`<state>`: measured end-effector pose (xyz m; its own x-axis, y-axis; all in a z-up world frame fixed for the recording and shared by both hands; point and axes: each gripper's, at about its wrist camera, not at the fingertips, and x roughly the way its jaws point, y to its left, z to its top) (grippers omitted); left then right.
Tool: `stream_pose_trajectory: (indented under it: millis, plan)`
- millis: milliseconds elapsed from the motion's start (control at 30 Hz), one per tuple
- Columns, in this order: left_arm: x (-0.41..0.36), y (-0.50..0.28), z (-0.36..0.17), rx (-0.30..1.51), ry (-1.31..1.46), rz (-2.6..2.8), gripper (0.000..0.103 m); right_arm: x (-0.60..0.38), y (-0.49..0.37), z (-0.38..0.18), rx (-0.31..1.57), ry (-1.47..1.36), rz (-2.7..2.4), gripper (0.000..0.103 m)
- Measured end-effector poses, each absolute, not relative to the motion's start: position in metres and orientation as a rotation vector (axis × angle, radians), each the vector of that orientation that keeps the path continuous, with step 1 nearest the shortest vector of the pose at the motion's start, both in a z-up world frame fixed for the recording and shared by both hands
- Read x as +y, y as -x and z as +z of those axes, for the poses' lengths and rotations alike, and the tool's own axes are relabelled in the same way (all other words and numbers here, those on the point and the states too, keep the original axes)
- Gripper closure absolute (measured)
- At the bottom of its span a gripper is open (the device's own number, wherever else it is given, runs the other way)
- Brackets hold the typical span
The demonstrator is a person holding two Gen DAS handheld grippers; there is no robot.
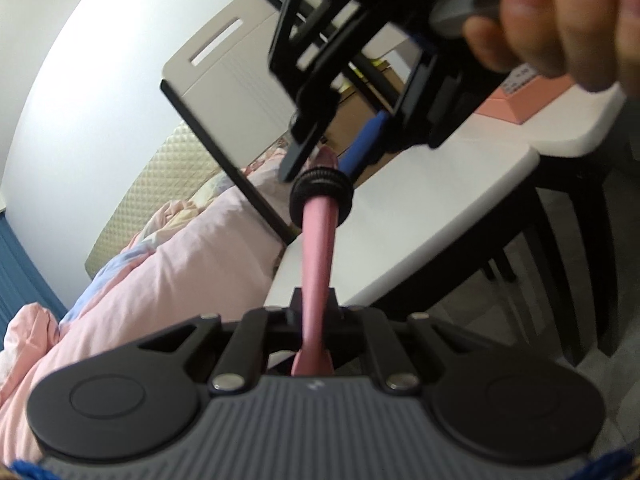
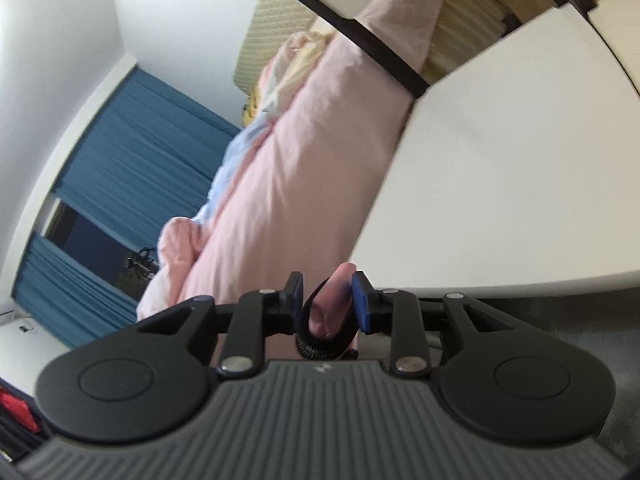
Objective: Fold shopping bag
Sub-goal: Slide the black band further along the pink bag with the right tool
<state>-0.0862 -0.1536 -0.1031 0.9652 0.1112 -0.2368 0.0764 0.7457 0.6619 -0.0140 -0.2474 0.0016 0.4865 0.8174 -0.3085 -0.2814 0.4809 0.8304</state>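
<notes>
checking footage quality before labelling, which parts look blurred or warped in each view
Left wrist view: the right hand-held gripper and the hand holding it are smeared by motion, while the pink rolled bag and its black ring stay fairly sharp. Right wrist view: the white table edge bows under fisheye distortion; the pink bedding looks soft, and daylight is even, without glare.

white table, pink bedding, blue curtain

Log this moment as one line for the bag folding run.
left gripper: shut on rolled pink bag | right gripper: around bag's far end at black elastic ring | held above white table
</notes>
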Motion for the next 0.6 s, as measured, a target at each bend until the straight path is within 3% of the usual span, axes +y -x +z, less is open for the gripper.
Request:
stream_pose_trajectory:
  millis: [600]
  plan:
    - [-0.160, 0.092, -0.110, 0.264, -0.780, -0.002, 0.096, -0.225, 0.010, -0.021, 0.968, -0.757, 0.792, 0.074]
